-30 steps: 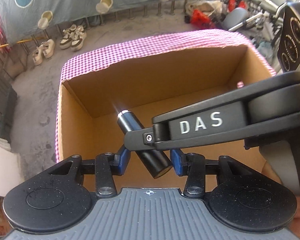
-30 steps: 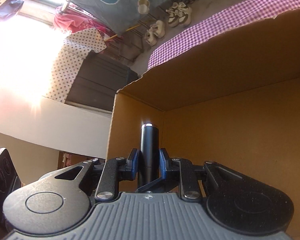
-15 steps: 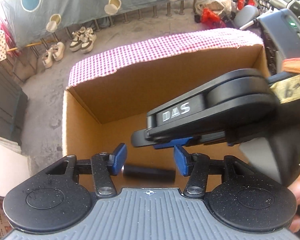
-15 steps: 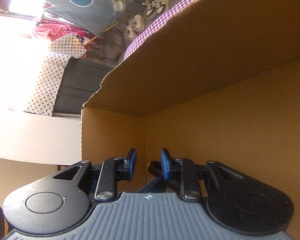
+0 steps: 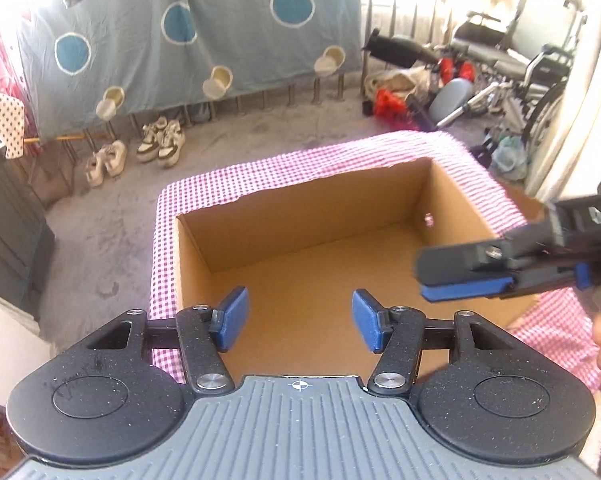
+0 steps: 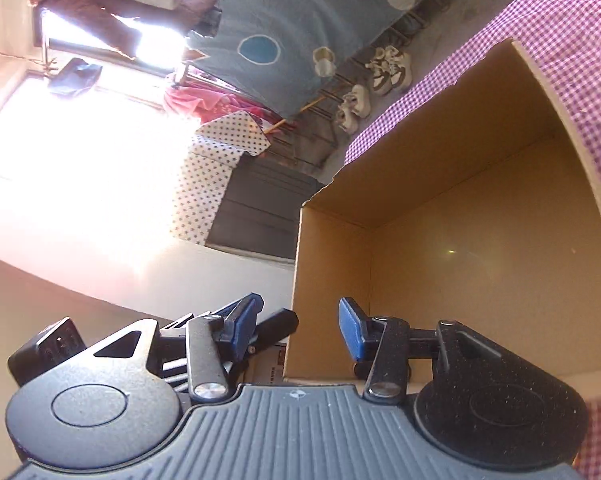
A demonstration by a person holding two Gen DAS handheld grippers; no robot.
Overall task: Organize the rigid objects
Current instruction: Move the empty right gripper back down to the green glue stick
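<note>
An open cardboard box stands on a pink checked cloth; it also shows in the right wrist view. My left gripper is open and empty above the box's near edge. My right gripper is open and empty at the box's side; it shows in the left wrist view at the right, above the box's right wall. The dark cylinder is not in view; the part of the box floor that shows is bare.
The cloth-covered table extends right of the box. On the floor beyond are shoes, a blue dotted curtain, a wheelchair and bags. A dark cabinet stands at the left.
The right gripper let go of the dark cylinder inside the box, opened, and pulled back out to the right. The left gripper rose and drew back; the cylinder is now out of sight.
</note>
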